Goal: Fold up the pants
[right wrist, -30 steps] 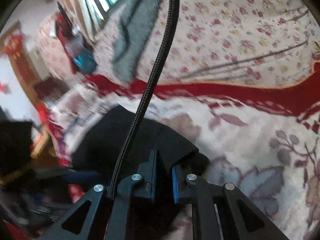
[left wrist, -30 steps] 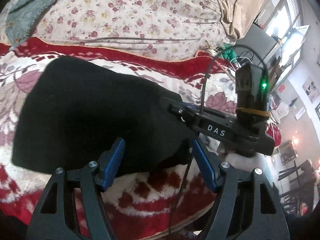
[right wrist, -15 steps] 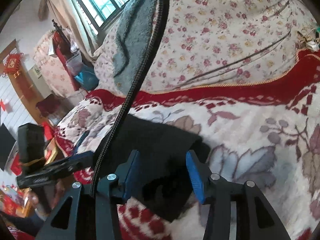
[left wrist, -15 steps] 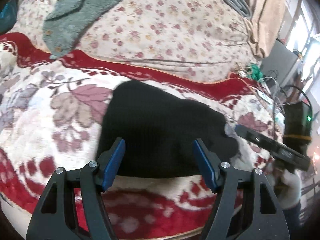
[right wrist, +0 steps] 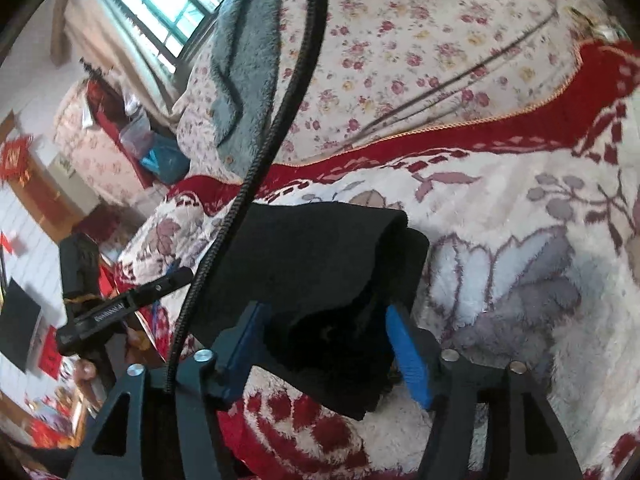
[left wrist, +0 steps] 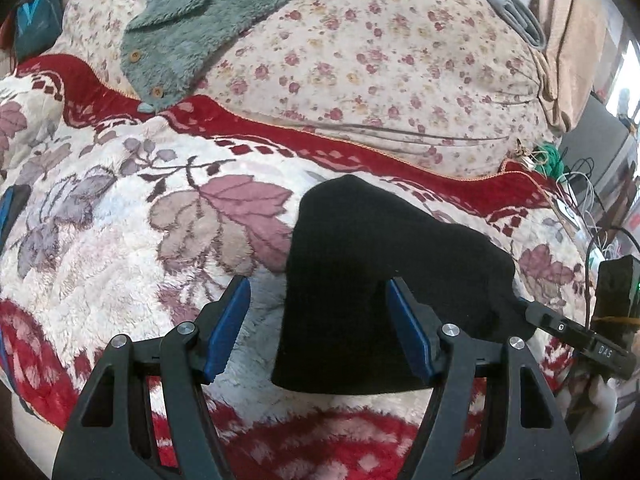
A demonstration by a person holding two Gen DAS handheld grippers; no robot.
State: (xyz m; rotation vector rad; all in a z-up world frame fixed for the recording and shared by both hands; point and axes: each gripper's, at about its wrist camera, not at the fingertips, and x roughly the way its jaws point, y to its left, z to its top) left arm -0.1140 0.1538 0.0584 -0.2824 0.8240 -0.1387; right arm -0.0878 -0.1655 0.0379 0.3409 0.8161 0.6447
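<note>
The black pants point(left wrist: 380, 272) lie folded into a compact bundle on the blanket. In the left wrist view my left gripper point(left wrist: 316, 286) is open. It hovers over the bundle's left edge, with its right finger point(left wrist: 408, 332) above the cloth and its left finger above bare blanket. In the right wrist view the pants point(right wrist: 312, 256) show a thick folded corner. My right gripper point(right wrist: 326, 310) straddles the near end of that bundle. Its jaws are opening, and the cloth sits loose between the pads without being pressed. The right gripper's body point(left wrist: 568, 332) shows at the far right of the left view.
A red and cream floral blanket point(left wrist: 120, 240) covers the bed. Behind it lies a flowered quilt point(left wrist: 360, 60) with a teal fleece garment point(left wrist: 192, 20) on top. Cables and chargers point(left wrist: 576, 188) sit at the right edge. A braided cable point(right wrist: 280, 100) hangs across the right view.
My right gripper went from shut on the pants' folded end to wide, letting the cloth go. My left gripper stayed open and swung left, so the bundle shifted right in its view.
</note>
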